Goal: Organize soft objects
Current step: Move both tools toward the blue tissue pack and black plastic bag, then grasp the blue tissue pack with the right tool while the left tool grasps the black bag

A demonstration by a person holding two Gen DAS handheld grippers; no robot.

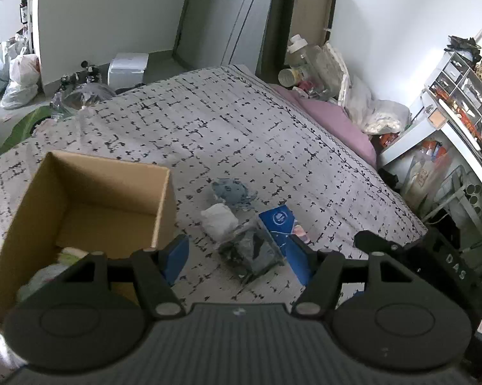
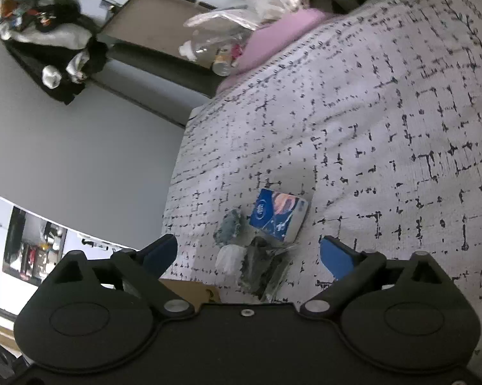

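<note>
**Cardboard box stands open on the bed, four soft items beside it**

Cardboard makes up the one container here: an open brown box (image 1: 90,211) sitting on the patterned bedspread (image 1: 208,122), at the left of the left wrist view. Its far half is bare down to the floor of the box. In the near corner lie some pale, soft-looking things (image 1: 61,256), partly hidden behind the gripper; their number cannot be told.

Just right of the box, on the bedspread, four items sit in a close cluster:
- one blue-grey crumpled cloth (image 1: 232,191), farthest from the camera
- one white bundle (image 1: 220,219) touching it on the near side
- one dark grey item in clear wrapping (image 1: 252,253), nearest the left gripper
- one blue printed packet (image 1: 284,234), lying against the dark item's right side

The left gripper (image 1: 241,253) hangs above the cluster with its jaws spread wide and nothing between them; its blue pads (image 1: 176,255) frame the dark wrapped item.

The right gripper (image 2: 252,253) looks at the same four things from another side, its jaws likewise wide apart and empty, a corner of the box (image 2: 192,292) showing just under it.

A pink pillow (image 1: 337,122) lies at the bed's far edge
</note>
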